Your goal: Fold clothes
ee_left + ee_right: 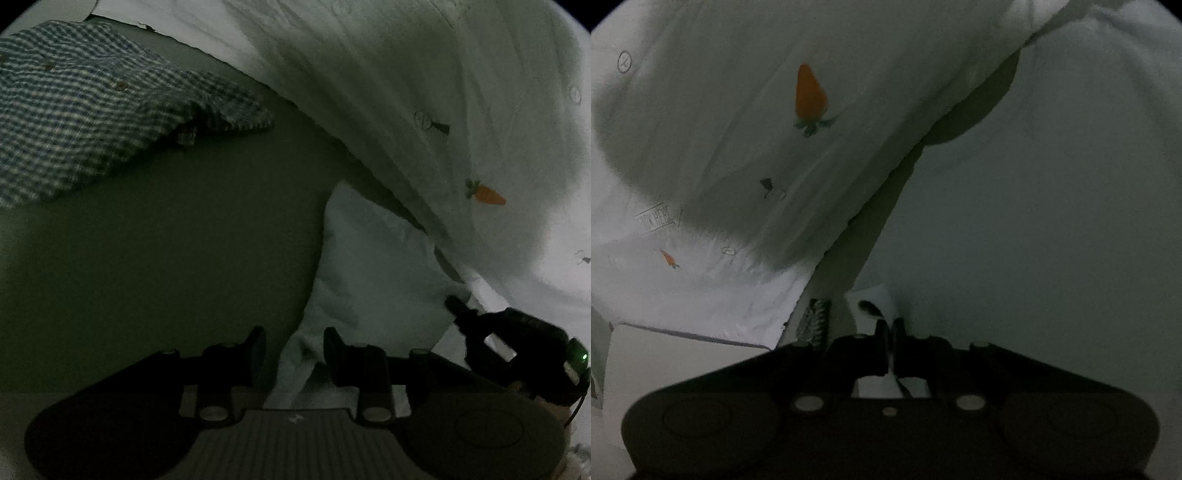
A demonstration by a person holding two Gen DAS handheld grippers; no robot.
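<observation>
A white garment with small carrot prints hangs lifted over the dark table, filling the upper right of the left wrist view. A lower flap of it runs down between the fingers of my left gripper, whose jaws stand apart around the cloth. My right gripper is shut on a white edge of the same garment, which drapes across the upper left of the right wrist view. The right gripper also shows in the left wrist view, pinching the cloth.
A folded blue-and-white checked shirt lies on the dark green table at the far left. A pale wall or surface fills the right of the right wrist view. A white sheet edge lies at lower left.
</observation>
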